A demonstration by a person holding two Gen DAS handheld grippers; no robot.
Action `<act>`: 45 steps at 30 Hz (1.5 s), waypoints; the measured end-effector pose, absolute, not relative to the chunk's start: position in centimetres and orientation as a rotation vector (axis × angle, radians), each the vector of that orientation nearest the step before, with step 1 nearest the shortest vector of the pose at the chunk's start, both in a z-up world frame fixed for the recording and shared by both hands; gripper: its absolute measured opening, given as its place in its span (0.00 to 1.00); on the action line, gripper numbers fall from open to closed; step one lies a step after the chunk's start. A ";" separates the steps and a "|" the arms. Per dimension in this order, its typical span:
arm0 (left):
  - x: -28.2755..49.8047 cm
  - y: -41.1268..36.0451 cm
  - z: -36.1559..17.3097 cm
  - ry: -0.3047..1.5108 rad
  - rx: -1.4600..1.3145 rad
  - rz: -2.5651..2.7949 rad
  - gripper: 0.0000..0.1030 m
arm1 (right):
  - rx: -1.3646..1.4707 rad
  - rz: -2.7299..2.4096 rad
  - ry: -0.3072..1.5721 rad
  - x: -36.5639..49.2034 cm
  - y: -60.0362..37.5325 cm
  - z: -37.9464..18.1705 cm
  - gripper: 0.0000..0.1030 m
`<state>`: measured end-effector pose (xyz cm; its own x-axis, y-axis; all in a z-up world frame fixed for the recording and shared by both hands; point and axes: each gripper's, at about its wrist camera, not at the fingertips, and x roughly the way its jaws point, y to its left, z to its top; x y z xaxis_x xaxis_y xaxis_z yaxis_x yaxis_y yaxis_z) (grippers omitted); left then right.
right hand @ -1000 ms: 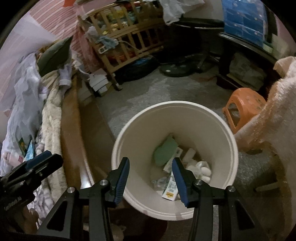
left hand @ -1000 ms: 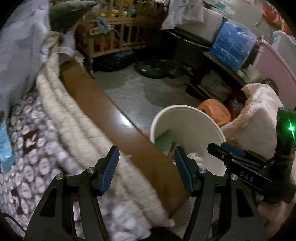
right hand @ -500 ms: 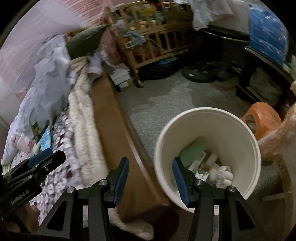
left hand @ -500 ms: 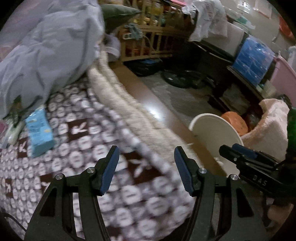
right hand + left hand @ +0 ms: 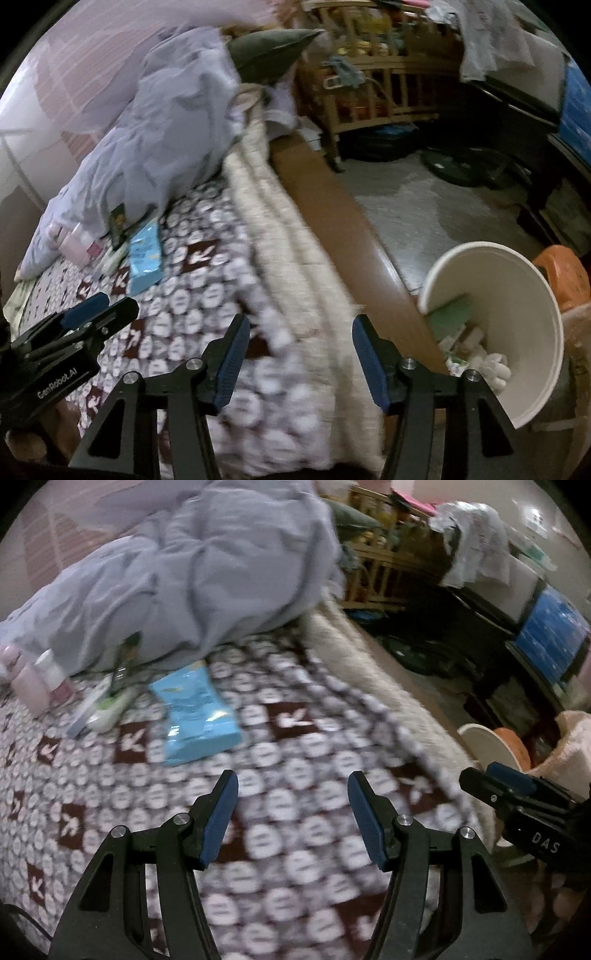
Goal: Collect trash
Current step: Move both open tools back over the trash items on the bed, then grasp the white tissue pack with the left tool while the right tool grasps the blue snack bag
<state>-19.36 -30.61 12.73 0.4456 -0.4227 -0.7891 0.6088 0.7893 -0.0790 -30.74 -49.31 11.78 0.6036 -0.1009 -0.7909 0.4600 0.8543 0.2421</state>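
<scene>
A light blue packet (image 5: 194, 716) lies on the brown and white patterned bedspread (image 5: 295, 782), beyond my left gripper (image 5: 291, 805), which is open and empty above the bed. The packet also shows in the right wrist view (image 5: 146, 260). Pink and white small bottles (image 5: 37, 686) and a white and green tube (image 5: 107, 709) lie to the left of it. My right gripper (image 5: 299, 347) is open and empty over the bed's edge. The white trash bucket (image 5: 535, 332) stands on the floor to the right, with several pieces of trash inside.
A crumpled grey quilt (image 5: 192, 572) covers the bed's far side. A cream fleece blanket (image 5: 295, 240) and a brown wooden bed rail (image 5: 343, 210) run along the edge. An orange stool (image 5: 565, 273) stands behind the bucket. A wooden crib (image 5: 373, 85) is at the back.
Both grippers have swung left, away from the bucket and over the bed. The blue packet and the bottles have come into the left wrist view. Both grippers stay open.
</scene>
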 end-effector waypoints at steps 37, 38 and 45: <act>3.8 -17.2 5.7 1.047 0.038 -0.477 0.63 | 0.283 -0.011 1.006 -5.2 -36.2 5.9 0.63; 4.3 -17.7 5.2 1.056 0.048 -0.481 0.63 | 0.279 -0.008 1.011 -4.8 -36.2 5.7 0.64; 5.8 -19.6 3.8 1.070 0.065 -0.489 0.62 | 0.246 0.003 1.001 -3.7 -36.0 4.9 0.65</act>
<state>5.80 -19.60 3.76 0.3847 -0.3525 -0.8531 0.4147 0.8917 -0.1814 -3.75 -35.96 4.90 0.5421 0.1154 -0.8323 0.1096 0.9723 0.2062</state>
